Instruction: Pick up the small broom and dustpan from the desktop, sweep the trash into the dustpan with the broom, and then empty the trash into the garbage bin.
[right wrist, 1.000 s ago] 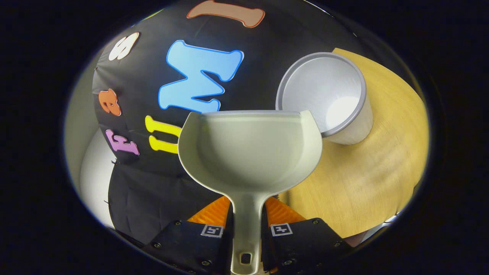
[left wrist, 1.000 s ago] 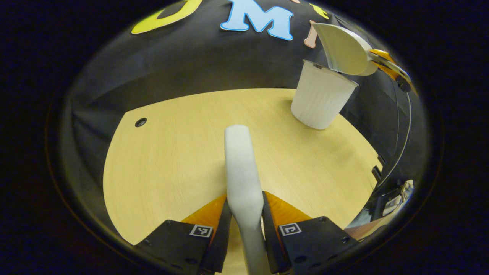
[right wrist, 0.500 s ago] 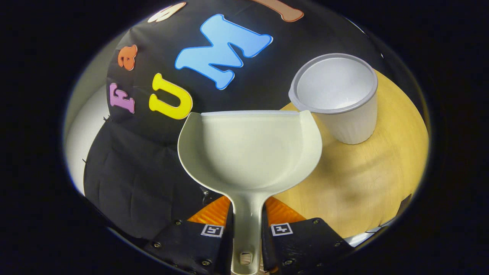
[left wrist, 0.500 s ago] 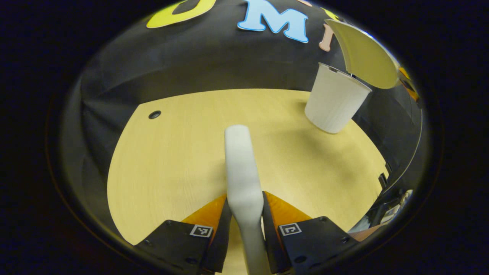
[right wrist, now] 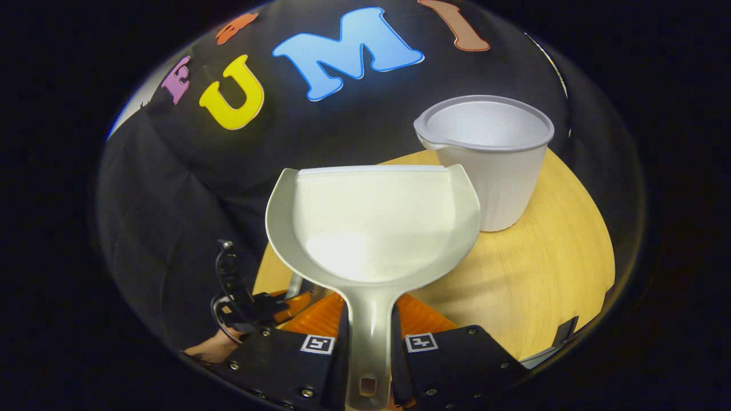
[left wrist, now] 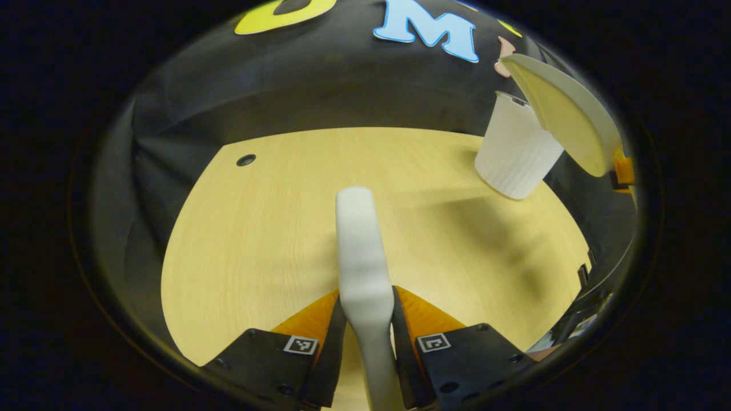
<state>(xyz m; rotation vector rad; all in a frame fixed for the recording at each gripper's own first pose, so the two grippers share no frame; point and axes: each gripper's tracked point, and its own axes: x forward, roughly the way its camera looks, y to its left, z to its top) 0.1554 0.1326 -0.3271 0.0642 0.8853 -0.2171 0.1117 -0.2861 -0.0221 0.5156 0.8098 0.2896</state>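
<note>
In the left gripper view, my left gripper (left wrist: 368,311) is shut on the pale broom handle (left wrist: 360,251), which reaches forward over the wooden desk (left wrist: 257,228). The white ribbed garbage bin (left wrist: 517,157) stands at the far right of the desk, and the dustpan (left wrist: 565,111) hangs tilted just right of its rim. In the right gripper view, my right gripper (right wrist: 368,319) is shut on the dustpan's handle (right wrist: 368,337). The pan's scoop (right wrist: 374,222) is level and holds no trash. The bin (right wrist: 491,154) stands upright behind it to the right. The other gripper (right wrist: 257,305) and a hand show low on the left.
A small round hole (left wrist: 246,160) sits near the desk's far left corner. The black cloth wall (left wrist: 320,91) closes off the back of the desk. The desk's right edge (left wrist: 577,268) drops off close to the bin.
The dustpan has swung back from its tip over the bin to level, lower and away from the rim. The left gripper with the broom drifted left, so the bin slid rightwards in its view.
</note>
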